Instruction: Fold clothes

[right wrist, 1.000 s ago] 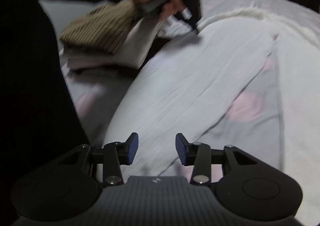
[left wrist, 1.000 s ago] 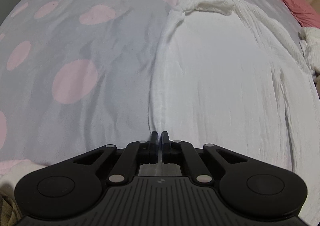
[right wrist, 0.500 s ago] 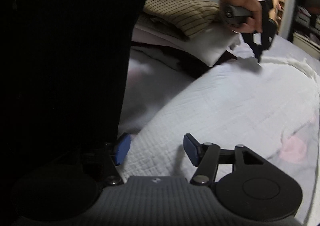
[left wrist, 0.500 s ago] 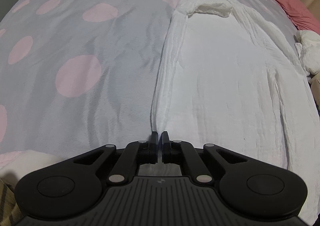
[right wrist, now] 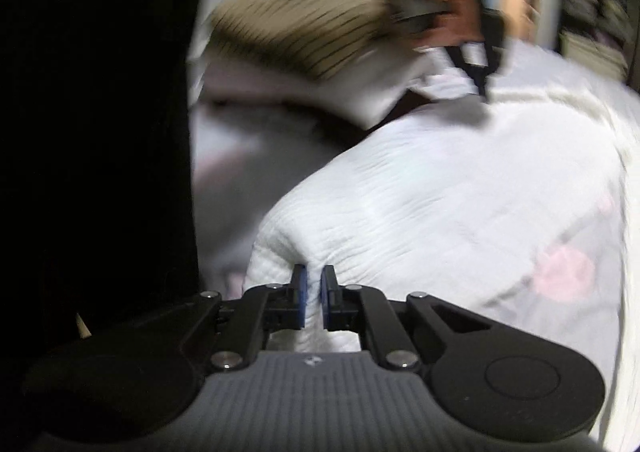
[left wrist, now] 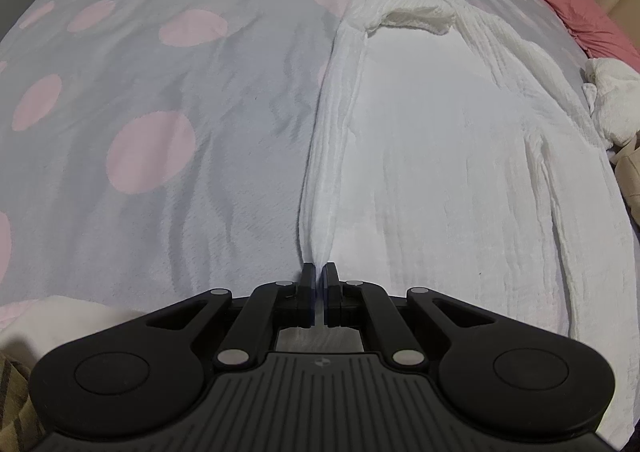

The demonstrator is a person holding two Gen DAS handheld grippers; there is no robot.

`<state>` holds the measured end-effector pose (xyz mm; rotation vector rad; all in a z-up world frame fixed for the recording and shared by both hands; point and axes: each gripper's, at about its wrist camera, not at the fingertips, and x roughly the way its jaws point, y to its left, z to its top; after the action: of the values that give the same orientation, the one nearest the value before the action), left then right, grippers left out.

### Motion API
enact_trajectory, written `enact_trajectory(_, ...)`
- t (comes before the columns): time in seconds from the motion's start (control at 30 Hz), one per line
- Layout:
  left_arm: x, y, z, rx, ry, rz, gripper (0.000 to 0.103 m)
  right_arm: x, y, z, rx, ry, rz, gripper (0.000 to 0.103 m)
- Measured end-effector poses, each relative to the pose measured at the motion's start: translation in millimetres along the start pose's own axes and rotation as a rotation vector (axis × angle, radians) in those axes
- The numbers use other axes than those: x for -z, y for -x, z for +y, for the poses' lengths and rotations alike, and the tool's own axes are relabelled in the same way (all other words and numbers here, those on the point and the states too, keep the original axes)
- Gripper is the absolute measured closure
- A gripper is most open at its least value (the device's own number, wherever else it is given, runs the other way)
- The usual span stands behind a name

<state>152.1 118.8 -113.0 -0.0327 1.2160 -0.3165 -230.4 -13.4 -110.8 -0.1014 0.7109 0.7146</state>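
A white crinkled garment (left wrist: 440, 140) lies spread on a grey bedspread with pink dots (left wrist: 160, 92). My left gripper (left wrist: 319, 272) is shut on the garment's near left edge, which runs away from it as a raised fold. In the right wrist view, my right gripper (right wrist: 312, 284) is shut on another near corner of the same white garment (right wrist: 460, 192). The left gripper (right wrist: 476, 64) shows there at the far end in the person's hand, blurred.
A pink pillow (left wrist: 580, 8) and a bundled white cloth (left wrist: 612, 100) lie at the right of the bed. A stack of folded clothes topped by a brown striped piece (right wrist: 304, 36) sits beyond the garment. The person's dark body (right wrist: 92, 132) fills the left.
My right gripper has come down to the garment's corner and closed on it; it was open before. My left gripper keeps its hold and has pulled back slightly.
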Motion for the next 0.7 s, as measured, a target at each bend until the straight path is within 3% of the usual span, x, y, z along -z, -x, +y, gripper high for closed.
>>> enact_trajectory(0.1, -6, 13, -4, 0.035, 0.02, -0.066, 0.102, -9, 41, -43, -0.009, -0.245, -0.072, 0.094)
enact_trajectory(0.17, -11, 22, -15, 0.099, 0.036, -0.113, 0.102, -8, 69, -76, -0.024, -0.428, -0.123, 0.094)
enact_trajectory(0.33, -25, 39, -74, 0.246, -0.005, -0.22, 0.102, 31, 124, -125, -0.081, -0.8, -0.231, 0.094)
enact_trajectory(0.53, -36, 41, -182, 0.338, -0.139, -0.277, 0.102, 76, 149, -137, -0.096, -1.024, -0.29, 0.094)
enact_trajectory(0.7, -29, 23, -278, 0.375, -0.294, -0.258, 0.102, 113, 170, -148, -0.066, -1.203, -0.362, 0.094)
